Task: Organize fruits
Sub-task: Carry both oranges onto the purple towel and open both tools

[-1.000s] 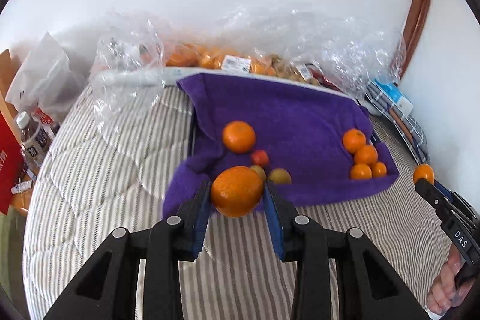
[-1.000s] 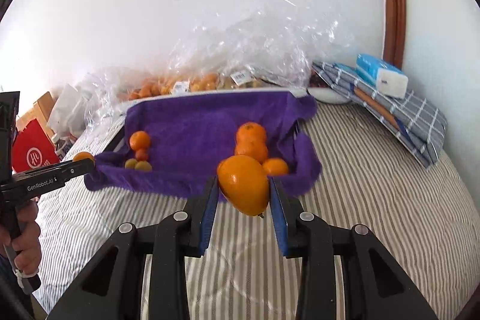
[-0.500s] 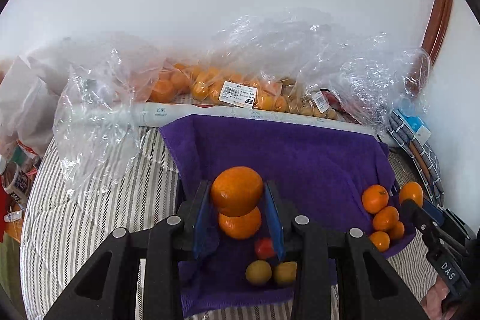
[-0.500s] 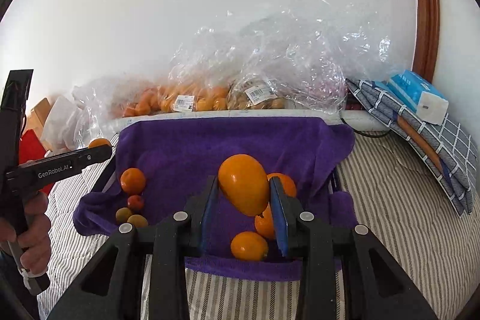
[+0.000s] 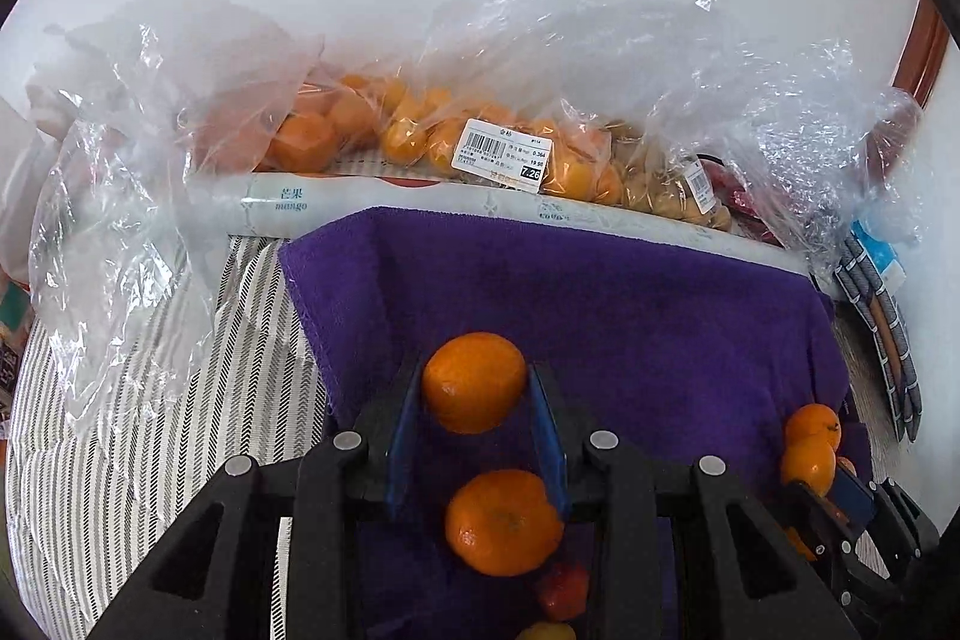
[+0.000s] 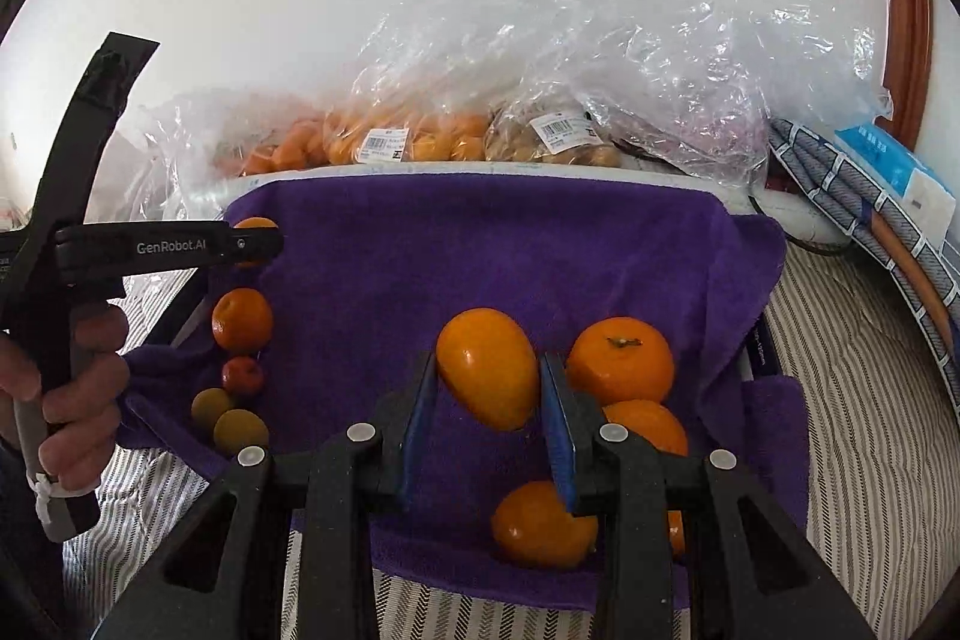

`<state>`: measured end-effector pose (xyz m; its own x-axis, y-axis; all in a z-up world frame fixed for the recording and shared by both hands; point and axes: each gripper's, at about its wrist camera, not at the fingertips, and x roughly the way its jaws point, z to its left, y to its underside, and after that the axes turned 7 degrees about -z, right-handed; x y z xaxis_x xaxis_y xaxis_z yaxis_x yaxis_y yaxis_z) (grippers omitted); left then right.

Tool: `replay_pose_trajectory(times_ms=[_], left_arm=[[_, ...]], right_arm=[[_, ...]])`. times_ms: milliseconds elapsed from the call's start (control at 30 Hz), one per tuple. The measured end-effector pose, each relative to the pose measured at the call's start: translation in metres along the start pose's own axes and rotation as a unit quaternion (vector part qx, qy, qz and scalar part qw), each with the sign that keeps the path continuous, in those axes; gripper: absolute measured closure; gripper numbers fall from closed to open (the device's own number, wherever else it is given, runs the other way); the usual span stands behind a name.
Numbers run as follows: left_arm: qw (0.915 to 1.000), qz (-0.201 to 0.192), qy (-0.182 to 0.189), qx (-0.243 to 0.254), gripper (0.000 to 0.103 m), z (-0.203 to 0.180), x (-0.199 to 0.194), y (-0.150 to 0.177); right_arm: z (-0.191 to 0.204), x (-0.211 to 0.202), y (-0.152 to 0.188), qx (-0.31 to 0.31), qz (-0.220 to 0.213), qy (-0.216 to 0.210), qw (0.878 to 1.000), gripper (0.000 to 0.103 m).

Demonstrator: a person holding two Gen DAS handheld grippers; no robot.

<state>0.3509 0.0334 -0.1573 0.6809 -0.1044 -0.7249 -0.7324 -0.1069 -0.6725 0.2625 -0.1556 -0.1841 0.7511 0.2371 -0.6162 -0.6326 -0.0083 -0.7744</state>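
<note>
Both grippers grip fruit, left (image 5: 474, 388) an orange (image 5: 474, 381), right (image 6: 489, 382) a mango (image 6: 487, 367), over my purple towel (image 6: 480, 244); next I lower and release each beside its kind.

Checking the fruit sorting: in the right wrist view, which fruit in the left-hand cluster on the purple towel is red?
The small red fruit, just below the loose orange and above the two yellow-green fruits; the only red one there.
</note>
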Motion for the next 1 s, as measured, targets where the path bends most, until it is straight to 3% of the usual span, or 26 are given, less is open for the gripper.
replay_pose_trajectory(times_ms=[467,667,733,1000], left_arm=[[0.9996,0.020,-0.006,0.020,0.070,-0.008,0.012,0.007],[0.9997,0.010,-0.008,0.021,0.069,-0.008,0.008,0.007],[0.9998,0.006,-0.007,0.020,0.061,-0.008,0.003,0.007],[0.9998,-0.015,-0.003,0.008,0.053,-0.005,-0.039,0.012]], right_arm=[[0.010,0.010,0.004,-0.022,0.010,0.005,1.000,0.069],[0.007,0.009,0.006,-0.016,0.008,0.007,1.000,0.069],[0.005,0.008,0.006,-0.014,0.007,0.008,1.000,0.069],[0.002,-0.012,-0.003,0.003,-0.002,0.012,1.000,0.061]])
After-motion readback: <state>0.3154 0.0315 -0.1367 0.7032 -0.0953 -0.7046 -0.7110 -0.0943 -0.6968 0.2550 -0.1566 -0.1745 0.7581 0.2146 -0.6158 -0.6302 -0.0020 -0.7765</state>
